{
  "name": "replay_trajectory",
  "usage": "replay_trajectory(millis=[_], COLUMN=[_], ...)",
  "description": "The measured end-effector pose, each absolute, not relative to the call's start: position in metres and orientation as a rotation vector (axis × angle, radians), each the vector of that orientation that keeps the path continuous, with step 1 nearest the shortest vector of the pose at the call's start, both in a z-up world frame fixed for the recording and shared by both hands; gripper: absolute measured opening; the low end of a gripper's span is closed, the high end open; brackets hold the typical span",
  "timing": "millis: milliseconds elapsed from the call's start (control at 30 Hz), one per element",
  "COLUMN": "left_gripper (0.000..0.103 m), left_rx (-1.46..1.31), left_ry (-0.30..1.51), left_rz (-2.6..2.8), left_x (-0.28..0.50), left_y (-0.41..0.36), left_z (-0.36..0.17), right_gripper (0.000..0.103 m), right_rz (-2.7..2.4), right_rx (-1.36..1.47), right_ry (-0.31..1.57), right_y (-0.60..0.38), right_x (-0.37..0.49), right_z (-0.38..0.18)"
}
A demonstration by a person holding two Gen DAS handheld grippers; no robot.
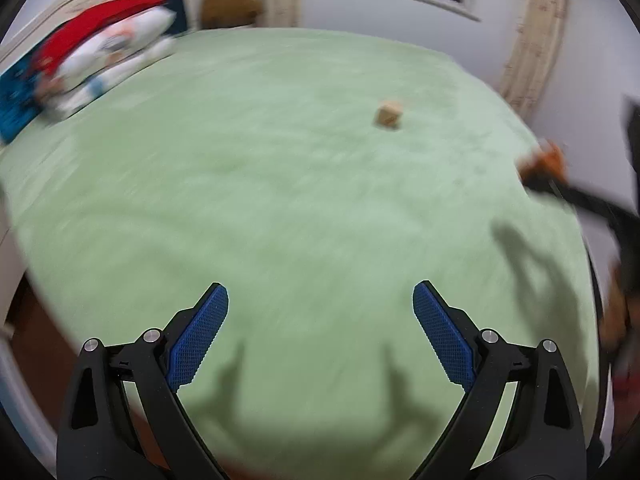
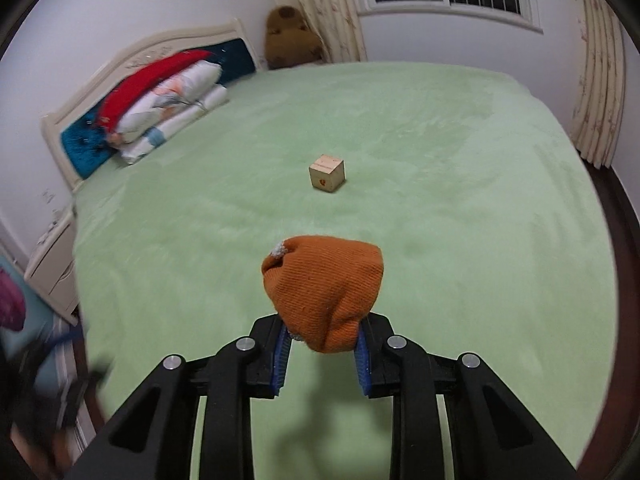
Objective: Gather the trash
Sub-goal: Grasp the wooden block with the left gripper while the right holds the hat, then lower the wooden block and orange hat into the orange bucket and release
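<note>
Through my left wrist camera, my left gripper (image 1: 320,332) hangs over the near part of the green bed cover (image 1: 260,184) with its blue pads spread wide and nothing between them. Far ahead, slightly right, a small cardboard box (image 1: 389,115) sits alone on the cover. At the right edge my right gripper shows as a blur, with the orange knit piece (image 1: 544,162) at its tip. Pillows (image 1: 108,60) lie piled at the far left against the headboard.

Through my right wrist camera, my right gripper (image 2: 322,350) is clamped on the orange knit piece (image 2: 324,288), which bulges up from between my pads, clear of the cover. The box (image 2: 327,173) sits beyond it, well apart, mid-bed. A brown plush toy (image 2: 290,38) rests in the far corner by the curtain (image 2: 332,12).
</note>
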State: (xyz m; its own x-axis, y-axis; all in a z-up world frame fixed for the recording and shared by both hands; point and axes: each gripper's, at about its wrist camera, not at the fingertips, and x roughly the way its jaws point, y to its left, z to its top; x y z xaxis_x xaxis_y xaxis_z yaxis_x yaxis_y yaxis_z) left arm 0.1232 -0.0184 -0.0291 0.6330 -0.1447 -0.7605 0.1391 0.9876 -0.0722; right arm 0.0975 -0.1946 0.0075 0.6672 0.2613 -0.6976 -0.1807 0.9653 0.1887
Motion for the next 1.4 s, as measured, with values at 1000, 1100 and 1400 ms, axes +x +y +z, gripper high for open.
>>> replay_trajectory(millis=[1000,1100,1400], left_gripper=[0.057,0.036,0.036], left_rx=[0.131,0.149,0.219], left_ry=[0.881,0.891,0.823], left_rz=[-0.133,-0.138,-0.124], left_x=[0.412,0.411,0.383], left_y=[-0.155,-0.159,-0.163], left_z=[-0.086,-0.093,-0.08], right_gripper=[0.027,0.027,0.027], right_rz=[0.315,0.318,0.325], right_rx=[0.182,0.188,0.187], right_ry=[0.697,0.692,0.677], right_y=[-0.248,-0.248,-0.247], right_x=[-0.041,-0.042,-0.045], right_z=[-0.011,-0.009,-0.006])
